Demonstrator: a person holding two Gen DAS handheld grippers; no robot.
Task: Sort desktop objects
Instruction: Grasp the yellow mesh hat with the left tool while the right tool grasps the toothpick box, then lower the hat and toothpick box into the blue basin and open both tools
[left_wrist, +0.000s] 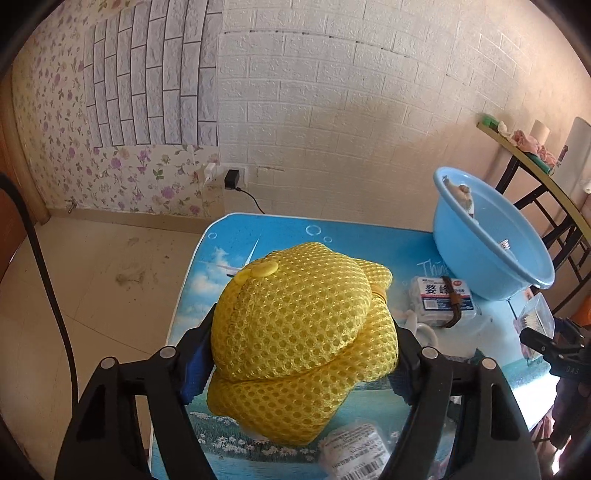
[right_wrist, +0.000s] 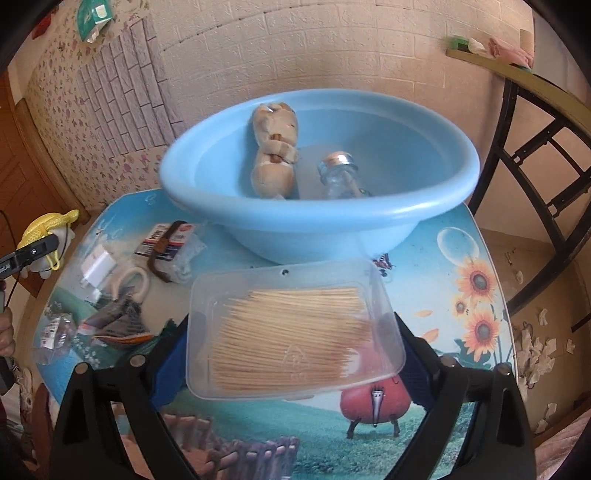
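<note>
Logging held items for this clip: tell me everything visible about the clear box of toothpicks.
The clear toothpick box is a shallow rectangular container of transparent plastic with rounded corners, a small hole near its far edge and an embossed recycling mark. It is packed with pale wooden toothpicks lying side by side. The right hand-held gripper clamps it by its two short sides, tilted and lifted above the picture-printed table, just in front of the blue basin.

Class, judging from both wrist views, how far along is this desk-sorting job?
Done: a plush toy and a glass bottle lie in the blue basin. In hand: the left gripper clamps a yellow mesh toy; the right gripper clamps a toothpick box. Left: white charger, labelled packet and wrappers on the table.
</note>
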